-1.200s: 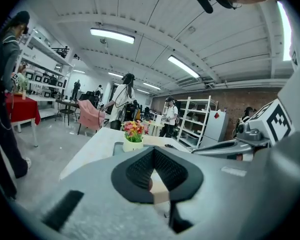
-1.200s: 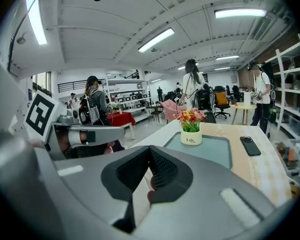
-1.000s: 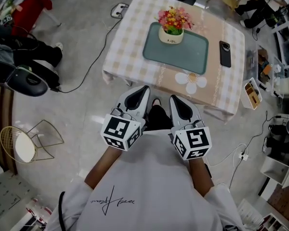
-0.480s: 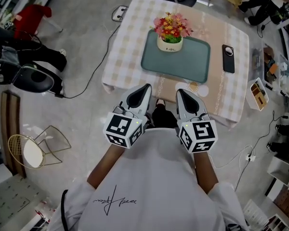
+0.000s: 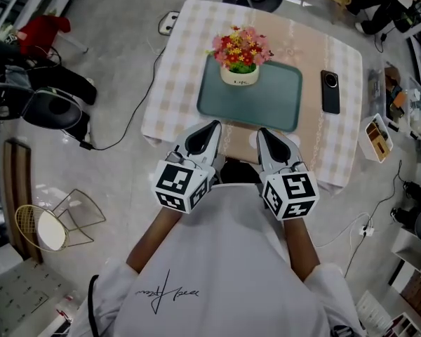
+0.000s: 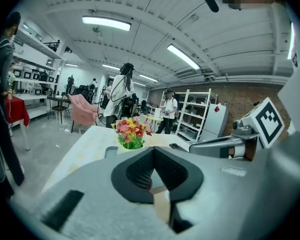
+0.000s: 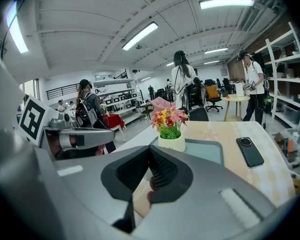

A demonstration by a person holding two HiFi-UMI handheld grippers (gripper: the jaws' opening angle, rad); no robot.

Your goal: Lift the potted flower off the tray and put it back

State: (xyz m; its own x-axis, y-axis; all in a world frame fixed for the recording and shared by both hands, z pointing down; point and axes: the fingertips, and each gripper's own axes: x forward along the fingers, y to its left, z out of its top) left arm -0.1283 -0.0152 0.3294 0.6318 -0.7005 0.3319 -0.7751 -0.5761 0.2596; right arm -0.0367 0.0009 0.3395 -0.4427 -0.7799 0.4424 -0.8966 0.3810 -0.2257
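Closed empty left gripper (image 6: 154, 160), potted flower (image 6: 131, 133) beyond

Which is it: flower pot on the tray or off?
On. The potted flower stands upright at the far left corner of the tray.

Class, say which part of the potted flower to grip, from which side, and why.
Grip the white pot, not the blooms. Come in low from the near edge of the table: the pot stands upright on the tray, and the blooms spread over its rim, likely blocking a grip from above.
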